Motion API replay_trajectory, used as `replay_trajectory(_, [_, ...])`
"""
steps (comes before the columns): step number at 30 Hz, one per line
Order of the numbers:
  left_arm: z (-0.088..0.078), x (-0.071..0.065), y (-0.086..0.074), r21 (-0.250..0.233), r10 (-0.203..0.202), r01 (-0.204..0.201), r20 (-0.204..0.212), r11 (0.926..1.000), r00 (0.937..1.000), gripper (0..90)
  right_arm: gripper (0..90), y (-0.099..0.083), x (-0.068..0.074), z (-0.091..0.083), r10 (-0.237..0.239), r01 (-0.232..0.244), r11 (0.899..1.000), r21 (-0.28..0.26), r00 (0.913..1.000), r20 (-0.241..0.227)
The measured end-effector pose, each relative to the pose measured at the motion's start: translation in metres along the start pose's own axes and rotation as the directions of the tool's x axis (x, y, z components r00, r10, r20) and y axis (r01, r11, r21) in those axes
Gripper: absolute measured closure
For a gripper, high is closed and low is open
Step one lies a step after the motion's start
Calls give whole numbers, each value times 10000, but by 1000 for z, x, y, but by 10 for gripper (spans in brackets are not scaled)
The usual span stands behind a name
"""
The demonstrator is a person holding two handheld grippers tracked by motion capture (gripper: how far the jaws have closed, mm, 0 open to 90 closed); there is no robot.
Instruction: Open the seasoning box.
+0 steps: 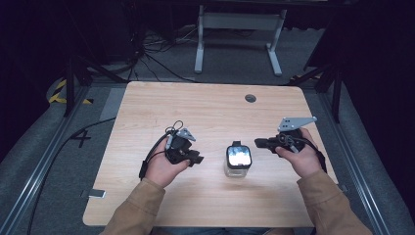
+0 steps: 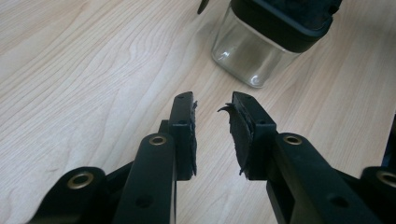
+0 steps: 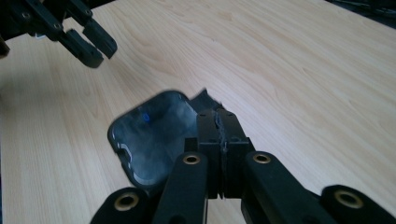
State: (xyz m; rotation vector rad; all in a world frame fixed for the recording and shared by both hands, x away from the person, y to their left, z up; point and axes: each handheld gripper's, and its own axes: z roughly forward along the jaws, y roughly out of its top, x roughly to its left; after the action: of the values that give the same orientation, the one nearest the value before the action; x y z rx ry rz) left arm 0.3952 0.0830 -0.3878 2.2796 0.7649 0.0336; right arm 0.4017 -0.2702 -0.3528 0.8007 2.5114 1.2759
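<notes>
Glass, square and black-lidded, the jar point(image 1: 238, 160) stands at table centre between our empty part-open left gripper point(image 1: 195, 159) at nine o'clock and clamped-shut right gripper point(image 1: 261, 143) at two, where a careless swing could topple it

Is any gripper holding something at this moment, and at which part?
Nothing is held. The left gripper is open, short of the glass jar; the right gripper is shut with nothing between its jaws.
</notes>
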Motion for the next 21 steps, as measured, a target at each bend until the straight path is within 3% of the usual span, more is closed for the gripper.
replay_trajectory(5, [-2, 1, -4, 40, -15, 15, -6, 10000, 10000, 708, 900, 16, -6, 22, -145, 152, 9997, 174, 9993, -352])
replay_trajectory(12, [-6, 3, -10, -40, -162, 162, -59, 9999, 9999, 711, 900, 21, -12, 49, -181, 208, 9992, 345, 9969, -762])
replay_trajectory(21, [-10, 3, -13, -92, -233, 231, -142, 9997, 9996, 717, 899, 15, -18, 59, -118, 163, 9983, 568, 9969, -776])
